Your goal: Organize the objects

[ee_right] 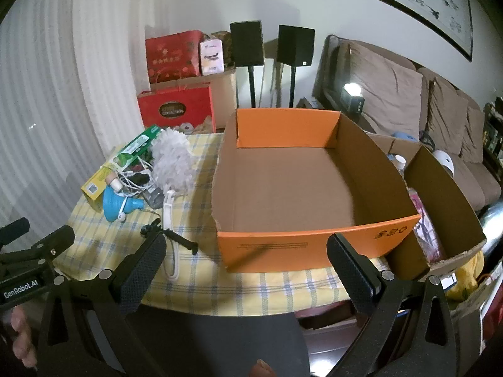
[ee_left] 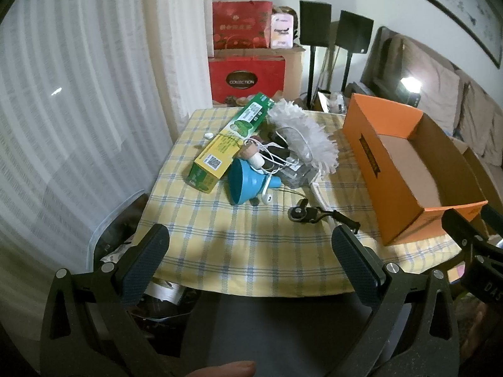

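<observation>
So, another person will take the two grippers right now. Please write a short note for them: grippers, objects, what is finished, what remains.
Left gripper: open, holding nothing, above the near table edge.
Right gripper: open, holding nothing, in front of the orange box.
The box stands on the checked tablecloth and holds nothing.
Still in a pile left of the box: green carton, blue funnel, white duster, tangled earphones, black strap clip.
Done: nothing yet. Left: everything still to be put in order, probably into the box.
</observation>
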Motion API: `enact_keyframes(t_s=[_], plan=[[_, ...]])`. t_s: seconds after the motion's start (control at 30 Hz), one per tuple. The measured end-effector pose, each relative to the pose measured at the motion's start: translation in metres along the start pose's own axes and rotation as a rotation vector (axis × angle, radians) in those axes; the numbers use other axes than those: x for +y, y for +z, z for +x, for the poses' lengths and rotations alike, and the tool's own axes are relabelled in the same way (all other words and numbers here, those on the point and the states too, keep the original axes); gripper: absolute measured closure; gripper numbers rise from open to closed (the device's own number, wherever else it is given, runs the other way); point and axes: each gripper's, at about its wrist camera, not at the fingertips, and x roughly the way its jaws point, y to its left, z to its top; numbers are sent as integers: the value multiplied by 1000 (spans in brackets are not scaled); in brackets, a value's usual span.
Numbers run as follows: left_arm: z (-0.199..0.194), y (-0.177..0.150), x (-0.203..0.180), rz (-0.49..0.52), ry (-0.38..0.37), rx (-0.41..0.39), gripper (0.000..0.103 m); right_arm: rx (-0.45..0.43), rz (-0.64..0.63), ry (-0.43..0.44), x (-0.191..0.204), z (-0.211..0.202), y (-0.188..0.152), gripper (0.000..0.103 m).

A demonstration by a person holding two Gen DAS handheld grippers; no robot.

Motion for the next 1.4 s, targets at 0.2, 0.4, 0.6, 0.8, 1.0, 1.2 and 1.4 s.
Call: enact_keyframes(t_s=[0.2,0.4,0.6,0.8,1.0,1.2,1.4], plan=[[7,-2,8,-9,6,3,0,-2,-11,9,3,1,1,0],[8,2,12,-8,16,-4,0,-1,-28,10,9,4,4,0],[16,9,32,-15,-15,-2,0,26,-123,109,24,12,5,0],[28,9,51,-43,-35,23,0,49,-149,182,38,21,2,0],[37,8,64,-57,-31,18,0,48,-170,170,48,30,5,0],[45,14,76,-80,-26,1,0,50,-171,187,55,40,14,1],[57,18,90,-111,-46,8,0,58,-197,216,69,52,16,15]])
